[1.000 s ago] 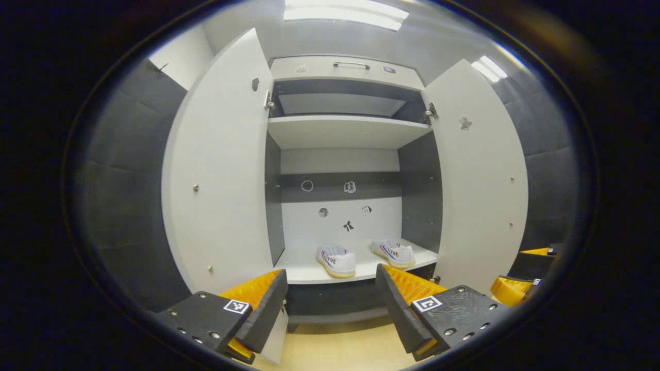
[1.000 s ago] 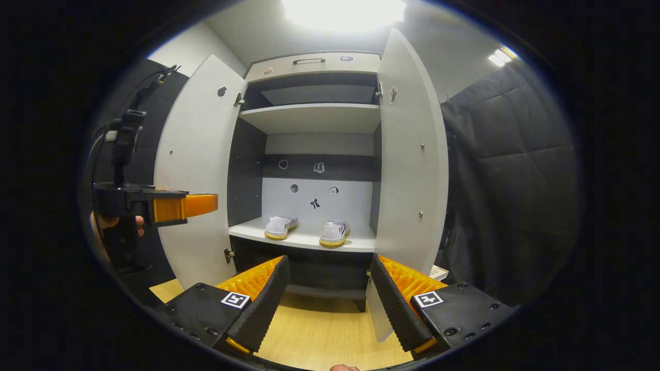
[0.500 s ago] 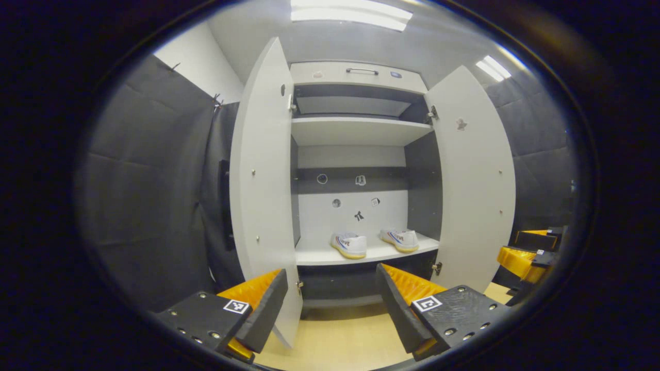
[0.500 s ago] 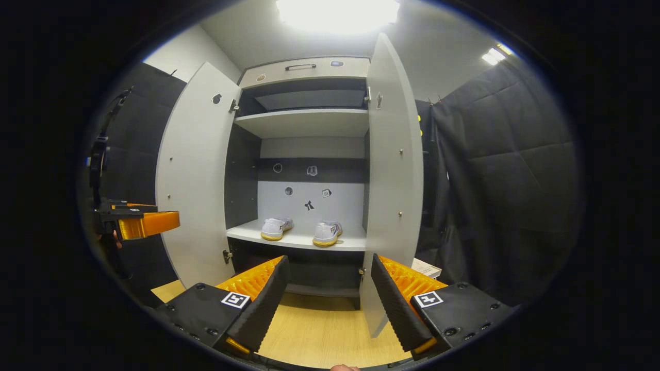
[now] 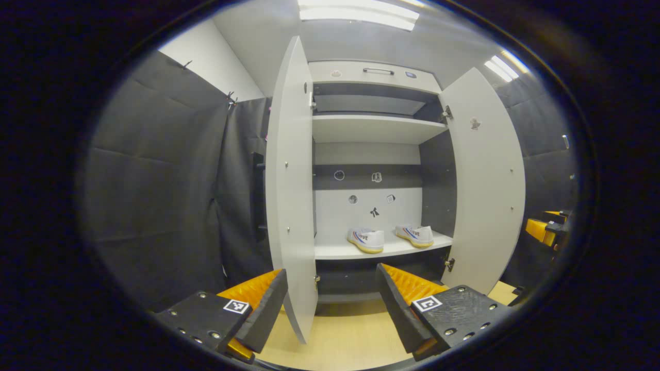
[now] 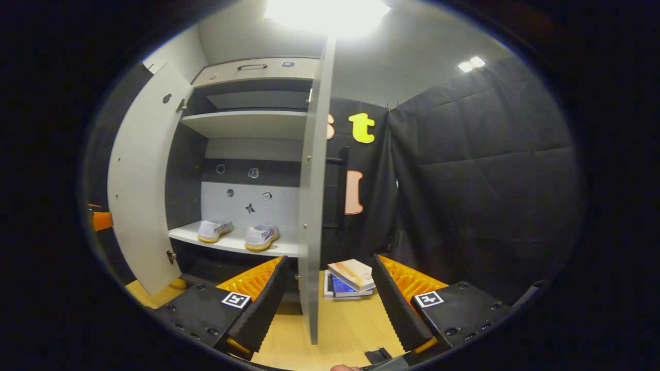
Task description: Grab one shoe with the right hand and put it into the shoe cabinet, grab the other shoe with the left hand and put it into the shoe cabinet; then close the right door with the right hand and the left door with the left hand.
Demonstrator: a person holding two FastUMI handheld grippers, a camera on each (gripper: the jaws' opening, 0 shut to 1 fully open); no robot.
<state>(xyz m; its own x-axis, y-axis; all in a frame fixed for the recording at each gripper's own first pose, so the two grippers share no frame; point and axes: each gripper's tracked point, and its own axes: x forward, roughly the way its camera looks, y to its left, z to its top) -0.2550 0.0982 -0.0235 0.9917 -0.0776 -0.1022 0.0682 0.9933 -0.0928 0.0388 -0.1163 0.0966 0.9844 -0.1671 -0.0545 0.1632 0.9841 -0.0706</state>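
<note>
Both shoes inside the shoe cabinet (image 5: 379, 129), side by side on the lower shelf (image 5: 381, 251) under the stickered back panel. In the left gripper view, left shoe (image 5: 366, 240) and right shoe (image 5: 415, 235) lying flat on their soles, long axes running front to back, slightly angled, heels toward the open front and toes toward the rear. In the right gripper view, same pair at (image 6: 214, 230) and (image 6: 262, 236), heels outward, apart from each other.

Left door (image 5: 293, 185) swung out edge-on, its lower edge between the fingers of the left gripper (image 5: 332, 304); fingers spread wide, gripping nothing. Right door (image 6: 311, 196) likewise edge-on, hanging between the fingers of the right gripper (image 6: 330, 304); fingers parted, nothing pinched. Whether either door touches a finger: cannot tell.

Stack of books (image 6: 348, 278) on the wooden floor (image 6: 340, 330), just right of the right door.
</note>
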